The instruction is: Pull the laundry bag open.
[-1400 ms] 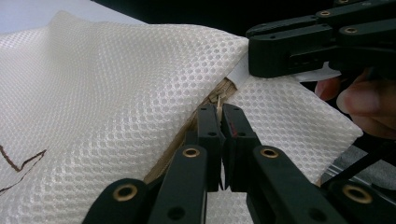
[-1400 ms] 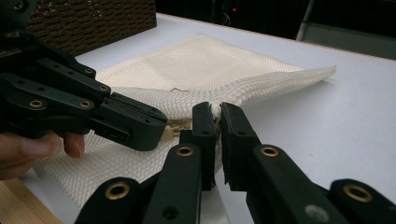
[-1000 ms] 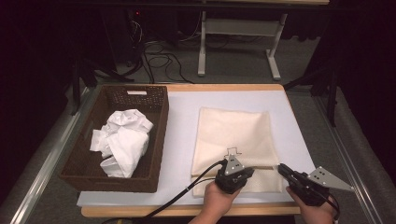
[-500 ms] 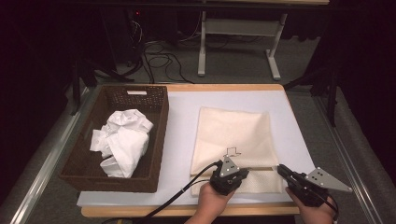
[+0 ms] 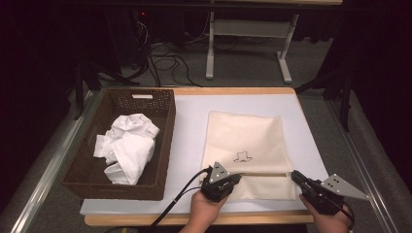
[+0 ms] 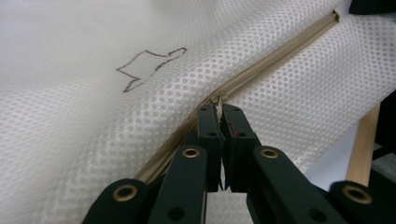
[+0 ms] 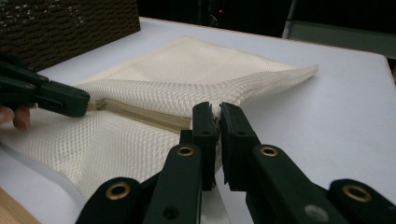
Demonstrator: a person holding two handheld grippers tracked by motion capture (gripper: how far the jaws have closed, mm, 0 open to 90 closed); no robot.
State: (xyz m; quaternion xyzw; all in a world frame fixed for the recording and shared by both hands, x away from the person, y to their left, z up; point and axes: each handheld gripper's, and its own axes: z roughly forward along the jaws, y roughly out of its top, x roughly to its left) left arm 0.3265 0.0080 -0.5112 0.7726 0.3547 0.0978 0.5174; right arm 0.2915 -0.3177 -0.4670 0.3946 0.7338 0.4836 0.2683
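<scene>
Dark room, white-topped bench (image 5: 189,121). Brown wicker basket (image 5: 164,145) on the left, crumpled white cloth (image 5: 127,148) inside. Cream mesh bag (image 5: 245,141) lies flat right of it, zipper (image 7: 140,114) along its near edge. Left hand-held gripper (image 6: 219,109) clamped on the zipper pull; right hand-held gripper (image 7: 216,116) clamped on the bag's near right corner.

White clothes (image 5: 127,145) in wicker basket (image 5: 163,145)
</scene>
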